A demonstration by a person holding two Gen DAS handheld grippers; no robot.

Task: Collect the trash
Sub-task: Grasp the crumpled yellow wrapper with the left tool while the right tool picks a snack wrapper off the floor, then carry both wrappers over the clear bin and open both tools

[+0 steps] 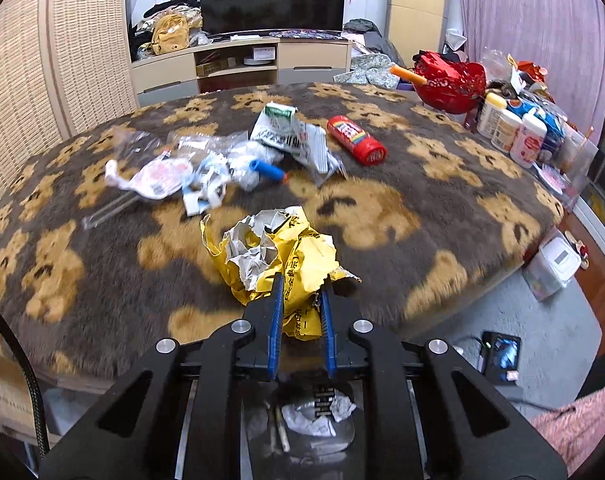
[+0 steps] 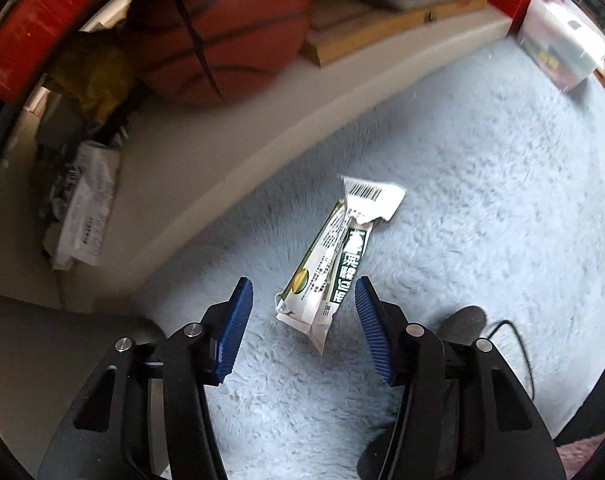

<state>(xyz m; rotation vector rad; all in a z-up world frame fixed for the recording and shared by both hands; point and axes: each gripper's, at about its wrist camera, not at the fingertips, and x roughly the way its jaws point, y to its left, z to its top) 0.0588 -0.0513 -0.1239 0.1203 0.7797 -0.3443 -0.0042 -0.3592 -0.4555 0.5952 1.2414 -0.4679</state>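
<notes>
Two fisheye views showed one gripper each, seen from behind its fingers. At the bottom centre of the left wrist view, the left gripper (image 1: 302, 304), black with blue ribbed pads, was clamped on the near end of a crumpled yellow paper wrapper with black printing (image 1: 274, 256), which rose above the fingertips in the middle of the frame. Behind it spread a brown plush table cover patterned with tan bears (image 1: 422, 200). Across the cover's upper middle lay more litter: a heap of clear and white plastic packaging (image 1: 174, 172), a blue cylinder with an orange tip (image 1: 266, 168), a torn white and green printed bag (image 1: 290, 136), and, just right of the bag, a red tube with a rainbow stripe (image 1: 356, 140) on its side. Several white bottles (image 1: 510, 128) stood at the cover's right edge. In the right wrist view, the right gripper (image 2: 302, 316) pointed steeply down at a pale blue shaggy carpet (image 2: 482, 200), its jaws apart and touching nothing. Between the blue pads (image 2: 234, 328), slightly right of centre, lay a torn white and green snack wrapper with a barcode (image 2: 334, 256), its lower end between the fingertips and clear of both pads. An orange basketball (image 2: 238, 32) sat at the upper left.
</notes>
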